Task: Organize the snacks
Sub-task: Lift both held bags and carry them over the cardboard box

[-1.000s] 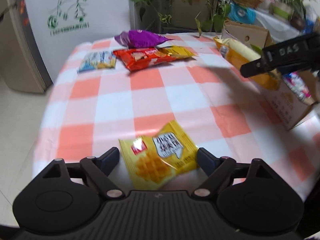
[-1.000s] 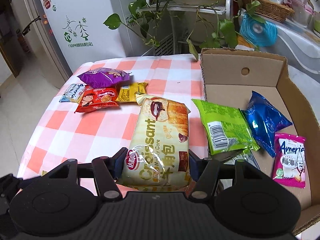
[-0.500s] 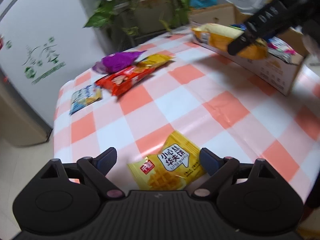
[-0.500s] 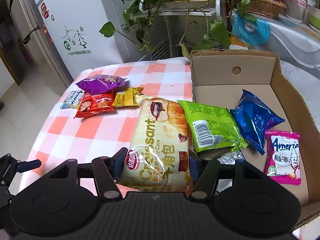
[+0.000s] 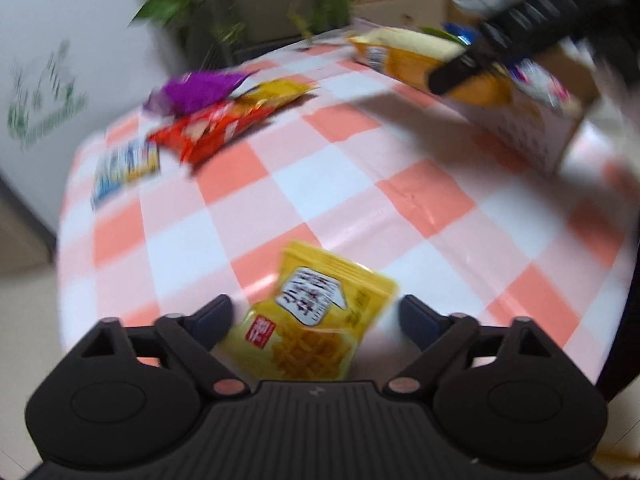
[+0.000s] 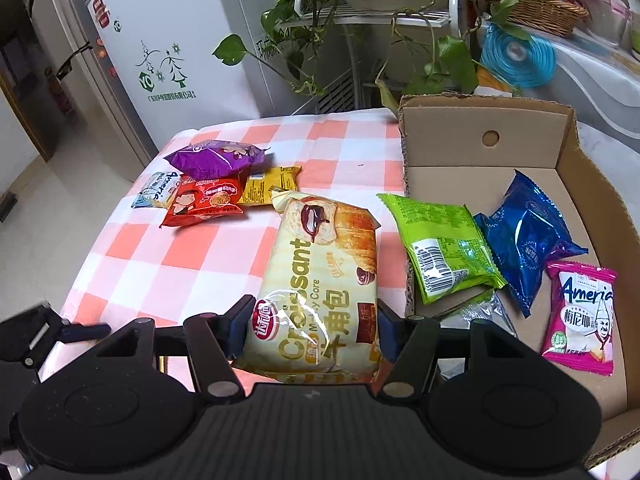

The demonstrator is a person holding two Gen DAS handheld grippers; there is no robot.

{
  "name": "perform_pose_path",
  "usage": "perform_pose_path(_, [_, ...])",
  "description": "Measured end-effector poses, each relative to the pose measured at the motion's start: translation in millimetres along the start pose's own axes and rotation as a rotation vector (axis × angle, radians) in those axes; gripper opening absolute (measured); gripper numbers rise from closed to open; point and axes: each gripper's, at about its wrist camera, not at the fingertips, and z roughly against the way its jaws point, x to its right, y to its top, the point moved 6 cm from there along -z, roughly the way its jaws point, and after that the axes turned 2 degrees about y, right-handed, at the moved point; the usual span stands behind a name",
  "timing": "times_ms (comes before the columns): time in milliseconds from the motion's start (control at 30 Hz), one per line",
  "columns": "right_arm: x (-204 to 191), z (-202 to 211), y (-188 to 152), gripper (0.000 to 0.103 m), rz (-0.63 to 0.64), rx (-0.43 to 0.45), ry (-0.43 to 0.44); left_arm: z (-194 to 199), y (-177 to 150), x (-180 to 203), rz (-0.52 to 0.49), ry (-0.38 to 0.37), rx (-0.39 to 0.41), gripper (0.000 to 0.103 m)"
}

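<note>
A yellow waffle packet lies on the orange-and-white checked tablecloth, near the front edge. My left gripper straddles it and its jaws are closing. A thin gap shows between each pad and the packet's sides. My right gripper is shut on a large croissant bag, held above the table just left of the cardboard box. The left wrist view is blurred and shows that croissant bag at the upper right.
A green packet, a blue packet and a pink packet lie in the box. At the table's far left sit purple, red, yellow and white-blue packets. A fridge and plants stand behind.
The left gripper has rolled, so the table looks tilted, and its jaws have widened, then narrowed toward the waffle packet. The right gripper and its croissant bag have barely moved.
</note>
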Motion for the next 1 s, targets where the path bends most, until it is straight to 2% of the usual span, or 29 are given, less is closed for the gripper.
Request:
perform_pose_path(67, [-1, 0, 0, 0.068, 0.002, 0.000, 0.008, 2, -1, 2, 0.052, -0.016, 0.011, 0.071])
perform_pose_path(167, [-1, 1, 1, 0.068, 0.007, 0.003, 0.007, 5, 1, 11, 0.064, -0.012, 0.019, 0.056])
perform_pose_path(400, [0, 6, 3, 0.068, 0.005, 0.020, 0.017, 8, 2, 23, 0.129, 0.041, 0.039, 0.055])
perform_pose_path(533, [-1, 7, 4, 0.068, 0.005, 0.022, 0.026, 15, 7, 22, 0.180, 0.041, 0.061, 0.054])
perform_pose_path(733, [-5, 11, 6, 0.068, 0.029, 0.033, 0.052, 28, 21, 16, 0.275, 0.053, 0.098, 0.054])
perform_pose_path(1000, [-3, 21, 12, 0.068, 0.045, 0.068, 0.056, 46, 53, 18, 0.325, 0.058, 0.174, 0.054])
